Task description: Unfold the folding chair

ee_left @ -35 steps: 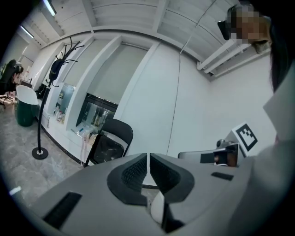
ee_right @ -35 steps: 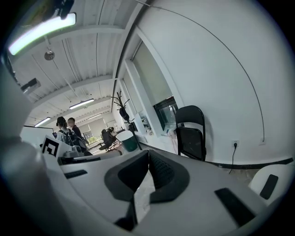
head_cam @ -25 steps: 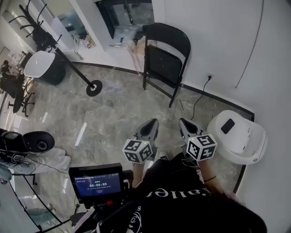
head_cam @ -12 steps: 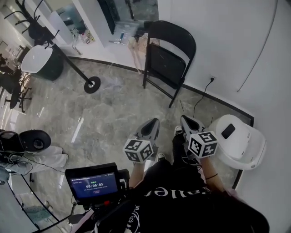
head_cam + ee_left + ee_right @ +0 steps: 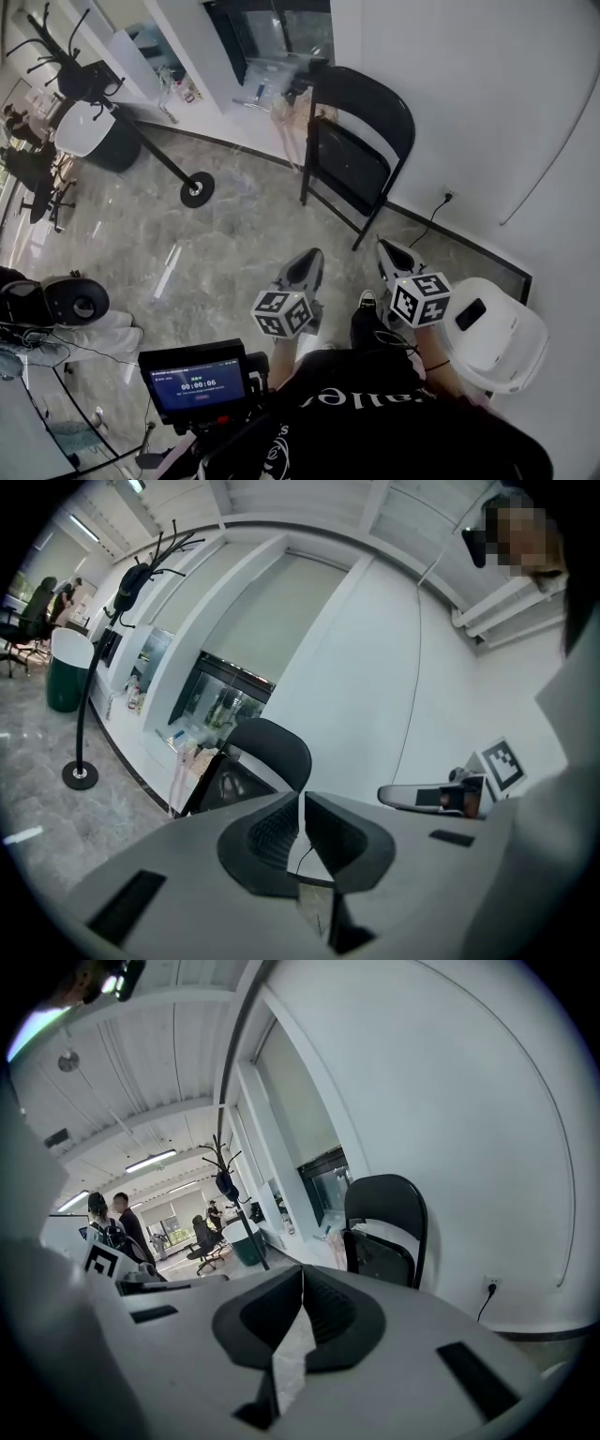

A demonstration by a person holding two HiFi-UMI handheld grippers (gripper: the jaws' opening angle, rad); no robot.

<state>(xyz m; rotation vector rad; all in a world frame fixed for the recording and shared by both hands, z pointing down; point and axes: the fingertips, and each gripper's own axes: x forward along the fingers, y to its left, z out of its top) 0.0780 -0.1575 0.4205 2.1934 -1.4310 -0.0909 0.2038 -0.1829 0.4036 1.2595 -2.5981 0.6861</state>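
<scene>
In the head view the folding chair, black, stands folded flat and upright against the white wall, its seat panel tipped up against the backrest and its feet on the grey marble floor. The left claw and right claw are held side by side short of the chair, both pointing toward it and well apart from it, touching nothing. To the left of the chair a black coat stand leans across the floor; a wall socket sits just right of the chair, and a lit screen is far below it, near the person's body. In the left gripper view the left claw's jaws are pressed together with nothing between them; the chair rises just beyond their tips, and the right claw shows to the chair's right. In the right gripper view the right claw's jaws likewise meet, empty, with the chair ahead against the wall and the coat stand to its left.
</scene>
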